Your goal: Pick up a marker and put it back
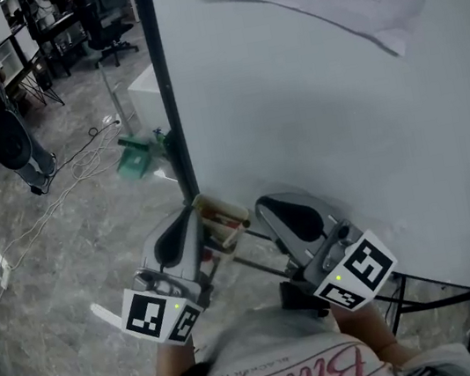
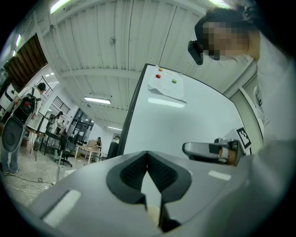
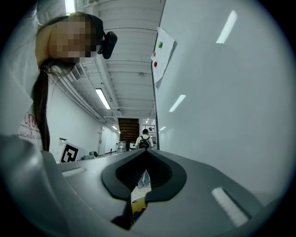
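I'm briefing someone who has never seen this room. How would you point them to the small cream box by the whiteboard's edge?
Start at the big whiteboard and follow its dark left edge down. Near its foot sits a small open-topped cream box, between the tips of the left tongs and right tongs. It alone is cream and box-shaped; the tongs are grey.

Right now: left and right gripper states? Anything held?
Left gripper: closed, jaws together, nothing between them.
Right gripper: closed, jaws together, nothing held.
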The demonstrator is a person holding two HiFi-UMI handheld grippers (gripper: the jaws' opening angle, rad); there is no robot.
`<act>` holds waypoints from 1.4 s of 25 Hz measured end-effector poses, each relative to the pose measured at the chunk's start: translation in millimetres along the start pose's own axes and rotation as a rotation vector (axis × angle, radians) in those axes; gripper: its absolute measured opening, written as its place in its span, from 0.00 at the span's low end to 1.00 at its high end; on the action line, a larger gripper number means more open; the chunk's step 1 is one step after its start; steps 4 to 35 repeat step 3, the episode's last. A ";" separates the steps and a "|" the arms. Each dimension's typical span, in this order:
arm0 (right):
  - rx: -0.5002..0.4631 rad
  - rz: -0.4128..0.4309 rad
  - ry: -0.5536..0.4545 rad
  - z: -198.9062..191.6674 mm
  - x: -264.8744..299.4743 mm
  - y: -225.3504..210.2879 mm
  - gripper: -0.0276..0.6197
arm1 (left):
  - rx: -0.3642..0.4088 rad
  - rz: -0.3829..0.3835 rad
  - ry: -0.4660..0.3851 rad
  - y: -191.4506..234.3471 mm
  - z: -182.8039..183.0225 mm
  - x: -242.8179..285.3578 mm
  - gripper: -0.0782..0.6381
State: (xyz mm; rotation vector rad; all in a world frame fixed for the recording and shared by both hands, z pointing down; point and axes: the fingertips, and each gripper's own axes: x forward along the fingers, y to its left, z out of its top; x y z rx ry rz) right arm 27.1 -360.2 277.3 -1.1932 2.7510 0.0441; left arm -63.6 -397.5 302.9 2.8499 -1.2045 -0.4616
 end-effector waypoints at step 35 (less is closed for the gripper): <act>-0.006 0.007 0.008 -0.8 1.1 0.9 0.04 | 0.001 -0.003 -0.001 -0.6 0.2 0.7 0.11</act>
